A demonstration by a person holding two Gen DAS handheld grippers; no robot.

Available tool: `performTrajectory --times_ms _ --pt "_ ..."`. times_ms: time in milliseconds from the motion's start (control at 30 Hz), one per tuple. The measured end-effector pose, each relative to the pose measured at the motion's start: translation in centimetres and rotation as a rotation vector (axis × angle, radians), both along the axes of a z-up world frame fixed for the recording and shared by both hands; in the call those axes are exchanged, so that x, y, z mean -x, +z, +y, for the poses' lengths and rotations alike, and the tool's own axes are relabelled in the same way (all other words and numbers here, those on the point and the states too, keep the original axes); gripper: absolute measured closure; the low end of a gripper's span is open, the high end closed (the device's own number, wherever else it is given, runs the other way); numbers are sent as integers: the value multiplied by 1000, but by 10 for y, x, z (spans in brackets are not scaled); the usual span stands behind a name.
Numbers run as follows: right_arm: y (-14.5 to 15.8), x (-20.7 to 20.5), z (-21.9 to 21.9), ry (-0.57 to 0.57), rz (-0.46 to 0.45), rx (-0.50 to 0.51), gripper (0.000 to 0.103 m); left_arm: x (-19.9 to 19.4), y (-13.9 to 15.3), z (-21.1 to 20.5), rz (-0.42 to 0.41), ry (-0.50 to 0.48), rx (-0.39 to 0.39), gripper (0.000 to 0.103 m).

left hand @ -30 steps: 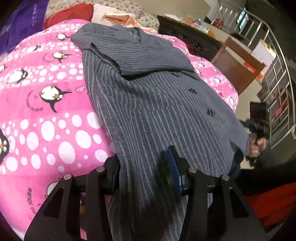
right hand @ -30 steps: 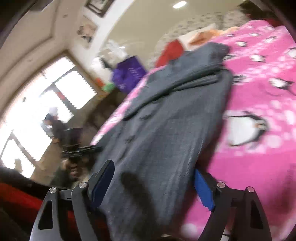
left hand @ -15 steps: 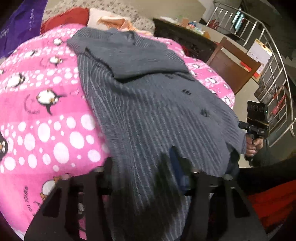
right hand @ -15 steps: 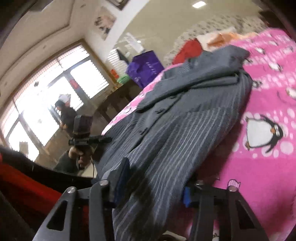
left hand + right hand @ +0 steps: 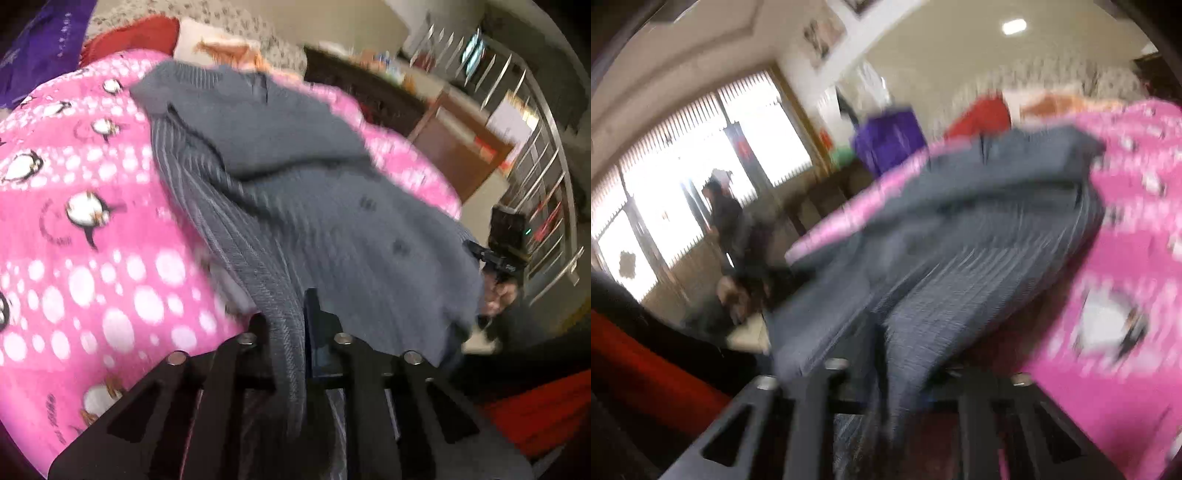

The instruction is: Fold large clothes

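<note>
A large grey pinstriped coat [image 5: 295, 192] lies lengthwise on a pink penguin-print blanket [image 5: 74, 240], its sleeve folded across the chest. My left gripper [image 5: 291, 332] is shut on the coat's near hem, lifted off the blanket. In the right wrist view the same coat [image 5: 979, 240] runs away from me over the pink blanket [image 5: 1126, 258]. My right gripper [image 5: 897, 354] is shut on the hem at the other near corner. The right gripper's camera and hand show in the left wrist view [image 5: 506, 243]. Both views are motion-blurred.
Red and patterned pillows [image 5: 140, 33] and a purple bag [image 5: 37, 48] lie beyond the blanket. A dark wooden cabinet [image 5: 362, 88], a chair [image 5: 461, 147] and a metal railing [image 5: 546, 166] stand at the right. Bright windows [image 5: 701, 177] fill the left of the right wrist view.
Both grippers went from open around the coat's near hem to shut on it. The hem has bunched up and lifted off the blanket, and both cameras are moving.
</note>
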State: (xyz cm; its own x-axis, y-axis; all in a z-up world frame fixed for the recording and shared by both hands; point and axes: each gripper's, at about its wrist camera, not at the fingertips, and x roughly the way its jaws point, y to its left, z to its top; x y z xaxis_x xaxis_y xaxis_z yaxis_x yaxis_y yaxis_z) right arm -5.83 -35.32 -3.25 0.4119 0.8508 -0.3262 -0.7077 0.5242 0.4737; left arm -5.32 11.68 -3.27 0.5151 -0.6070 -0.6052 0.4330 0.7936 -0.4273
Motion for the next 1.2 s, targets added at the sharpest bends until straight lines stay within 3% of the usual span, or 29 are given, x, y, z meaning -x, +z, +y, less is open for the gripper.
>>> performTrajectory --times_ms 133,267,433,500,633,700,767,833,900,1000,1033,1100,1167,1200 --pt "38 -18 -30 -74 -68 -143 95 -11 33 15 -87 41 196 97" --pt "58 -51 -42 -139 -92 -197 95 -43 52 27 -116 107 379 97" --pt "69 -115 -55 -246 -46 -313 95 -113 66 31 -83 225 411 97" --pt "69 -139 -53 -250 -12 -287 95 -138 67 32 -75 254 400 97" --pt "66 -156 -38 -256 88 -54 93 -149 52 31 -38 262 396 97" --pt "60 -139 -36 -230 97 48 83 -141 46 33 -41 263 390 97" --pt "54 -116 -40 -214 91 90 42 -132 41 40 -32 271 411 97" --pt "52 -97 -46 -209 76 63 25 -127 42 42 -29 264 426 97" --pt "46 -87 -50 -172 82 28 24 -122 46 44 -41 257 408 97" --pt "26 -93 -37 -45 170 40 23 -114 48 40 -40 254 397 97" --pt "17 -95 -25 30 195 73 23 -113 49 38 -39 252 394 97" --pt "9 -93 -4 141 189 151 44 -108 49 35 -36 240 380 97" --pt "5 -90 10 229 179 184 83 -105 49 32 -33 217 356 97" --pt "5 -89 16 279 178 184 95 -104 50 30 -31 202 343 97"
